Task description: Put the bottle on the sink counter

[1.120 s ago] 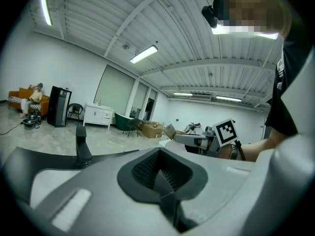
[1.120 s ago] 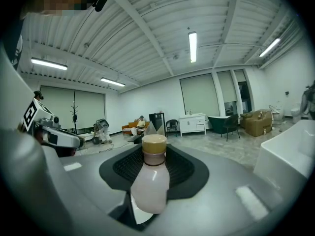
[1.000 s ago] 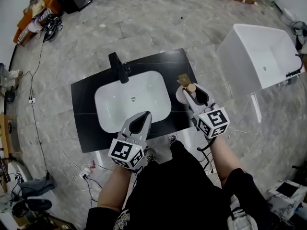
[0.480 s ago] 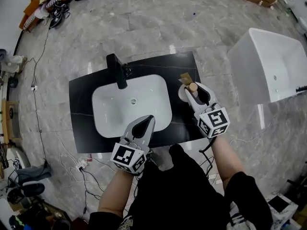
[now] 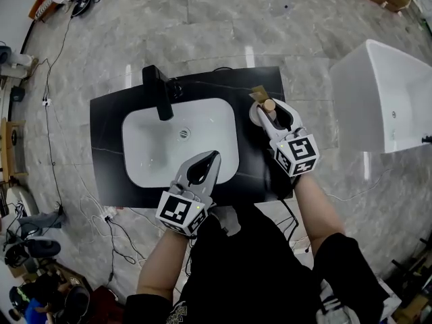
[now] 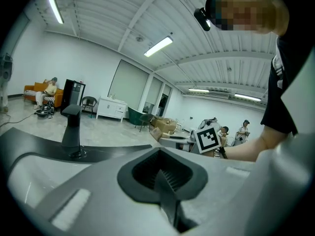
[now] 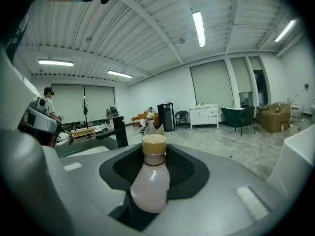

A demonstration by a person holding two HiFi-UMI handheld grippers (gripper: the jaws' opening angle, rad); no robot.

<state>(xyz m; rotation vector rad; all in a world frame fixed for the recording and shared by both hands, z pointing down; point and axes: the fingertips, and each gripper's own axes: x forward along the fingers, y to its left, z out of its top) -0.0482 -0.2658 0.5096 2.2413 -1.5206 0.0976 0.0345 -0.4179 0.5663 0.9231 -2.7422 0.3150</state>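
Right gripper (image 5: 271,113) clamps the bottle (image 5: 269,104) — centre right.
Left gripper (image 5: 213,156) — jaws pressed together, holding nothing, over the basin's (image 5: 145,147) lower edge.

The right strip of the counter (image 5: 251,164) is blocked near its back corner by a small brown packet (image 5: 258,93). Just in front of the packet, the strip is filled by the bottle (image 5: 269,104) clamped in the right gripper (image 5: 270,111). The back edge is barred left of the middle by a black faucet (image 5: 156,92), which reaches over the basin (image 5: 162,147). The basin's front rim is overhung by the left gripper (image 5: 206,164), whose jaws are pressed together. Open room is offered by the bare left strip and the front right corner.
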